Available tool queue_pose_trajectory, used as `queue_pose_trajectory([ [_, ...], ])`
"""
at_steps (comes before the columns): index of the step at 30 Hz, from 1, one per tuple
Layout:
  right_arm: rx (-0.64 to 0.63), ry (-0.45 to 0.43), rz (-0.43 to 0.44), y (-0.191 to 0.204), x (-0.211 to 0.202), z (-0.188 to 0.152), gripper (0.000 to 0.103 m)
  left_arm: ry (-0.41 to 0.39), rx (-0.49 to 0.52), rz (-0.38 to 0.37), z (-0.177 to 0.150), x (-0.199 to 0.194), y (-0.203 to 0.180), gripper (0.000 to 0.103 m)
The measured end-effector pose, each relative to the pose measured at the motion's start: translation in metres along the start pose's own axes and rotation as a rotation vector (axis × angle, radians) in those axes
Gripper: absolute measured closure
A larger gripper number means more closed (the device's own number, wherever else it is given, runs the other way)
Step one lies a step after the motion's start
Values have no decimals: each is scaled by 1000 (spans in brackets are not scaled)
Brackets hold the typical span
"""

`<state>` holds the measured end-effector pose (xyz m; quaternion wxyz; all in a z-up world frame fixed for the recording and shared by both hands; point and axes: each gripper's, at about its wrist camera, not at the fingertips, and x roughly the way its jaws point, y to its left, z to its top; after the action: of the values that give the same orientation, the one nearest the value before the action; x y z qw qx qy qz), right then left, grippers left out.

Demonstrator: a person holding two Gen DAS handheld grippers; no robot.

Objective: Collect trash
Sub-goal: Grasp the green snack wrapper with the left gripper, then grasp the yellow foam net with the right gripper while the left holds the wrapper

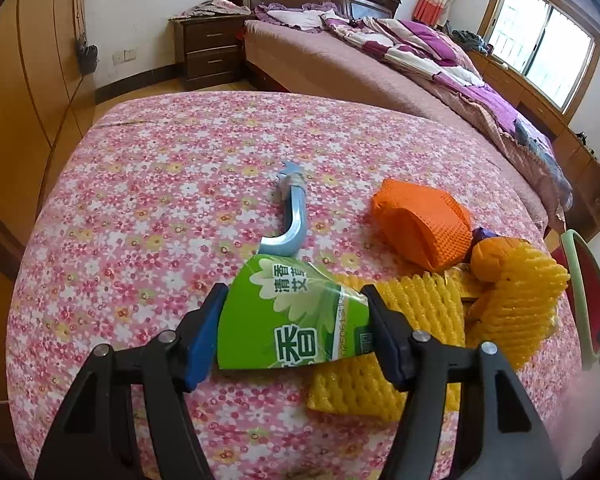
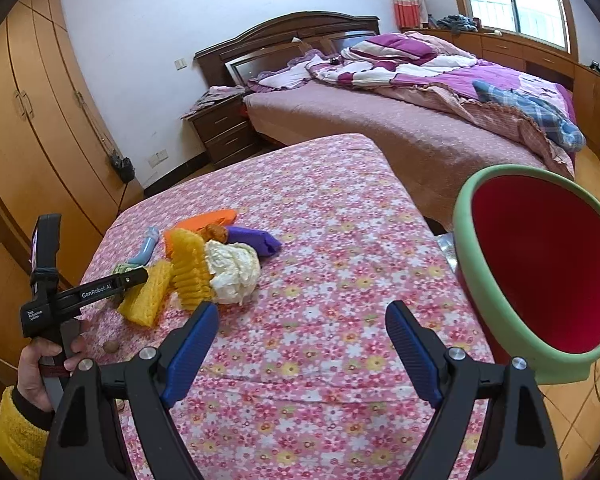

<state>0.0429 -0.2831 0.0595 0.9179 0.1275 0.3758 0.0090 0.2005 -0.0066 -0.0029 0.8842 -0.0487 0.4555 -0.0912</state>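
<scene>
Trash lies on a table with a pink floral cloth. My left gripper is open, its fingers on either side of a green wrapper whose blue twisted end points away. Beside it lie yellow foam netting, an orange foam net and a purple scrap. In the right wrist view my right gripper is open and empty above the cloth. The pile there shows yellow netting, crumpled white paper, a purple wrapper and the left gripper.
A green bin with a red inside stands tilted at the table's right edge; it also shows in the left wrist view. A bed lies behind, a nightstand and wardrobes to the left. A small brown nut lies near the front.
</scene>
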Motion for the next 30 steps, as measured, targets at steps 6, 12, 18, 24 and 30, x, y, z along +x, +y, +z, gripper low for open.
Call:
queue_pose_trajectory([
  [6,-31,24,41,19,10,-2,16,-74,-31,-14,-5,-37,8,36],
  [12,-78,74,123,45,30,-9,27,-145,-70,14,-10,-75,17,36],
  [18,-114,133,197,69,58,-15,45,-157,-80,57,-24,-88,27,36],
  [24,-80,150,200,75,82,-11,56,-143,-119,38,-37,-85,36,36],
  [30,-50,161,204,73,95,-11,68,-141,-112,35,-42,-83,31,36],
])
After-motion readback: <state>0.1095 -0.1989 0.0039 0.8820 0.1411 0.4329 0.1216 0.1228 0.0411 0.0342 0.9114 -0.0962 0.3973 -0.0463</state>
